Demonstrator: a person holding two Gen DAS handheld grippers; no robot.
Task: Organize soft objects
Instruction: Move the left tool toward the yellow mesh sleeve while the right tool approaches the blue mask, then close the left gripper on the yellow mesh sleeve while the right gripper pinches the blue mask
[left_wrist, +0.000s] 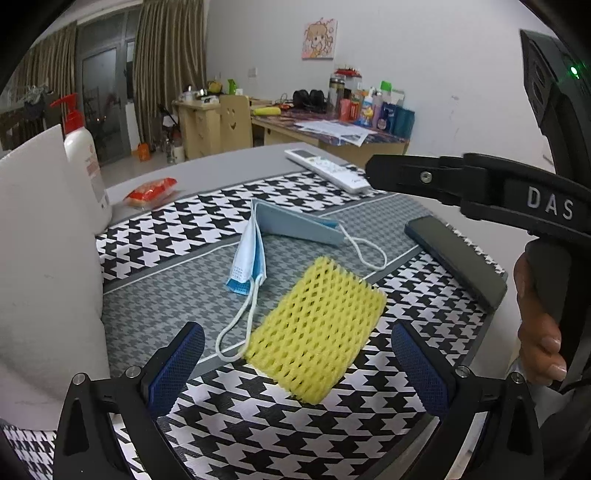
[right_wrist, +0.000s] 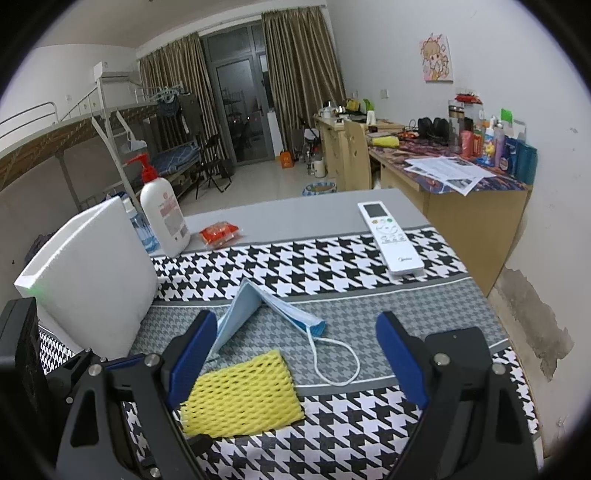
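Foam netting (left_wrist: 314, 328), the yellow mesh sleeve kind, lies flat on the houndstooth cloth (left_wrist: 295, 424) that covers our worktop, and just beside it sits a blue surgical mask (left_wrist: 255, 240), folded and tented up, one ear loop (left_wrist: 236, 332) trailing to the netting's edge. These two look to us like the soft things we are meant to organize.

We judge the task to be barely begun. Neither piece is held, and both rest loose in the middle of the cloth. A white open box (right_wrist: 88, 273) stands at the left of the worktop, near the mask; we take it for the likely place to put them, though we cannot see inside it.

Our left gripper (left_wrist: 295, 369) is spread wide, with the netting lying between and just ahead of its blue pads, nothing in its grasp. Our right gripper (right_wrist: 295, 354) is likewise wide and empty, hovering with the mask's free loop and the netting ahead of it.

Harder things share the worktop: a white remote control (right_wrist: 391, 236), a dark phone (left_wrist: 454, 258), a pump bottle (right_wrist: 162, 218) and a red snack packet (right_wrist: 219, 232). We expect to leave those alone.

Both soft pieces are left to lift and stow.
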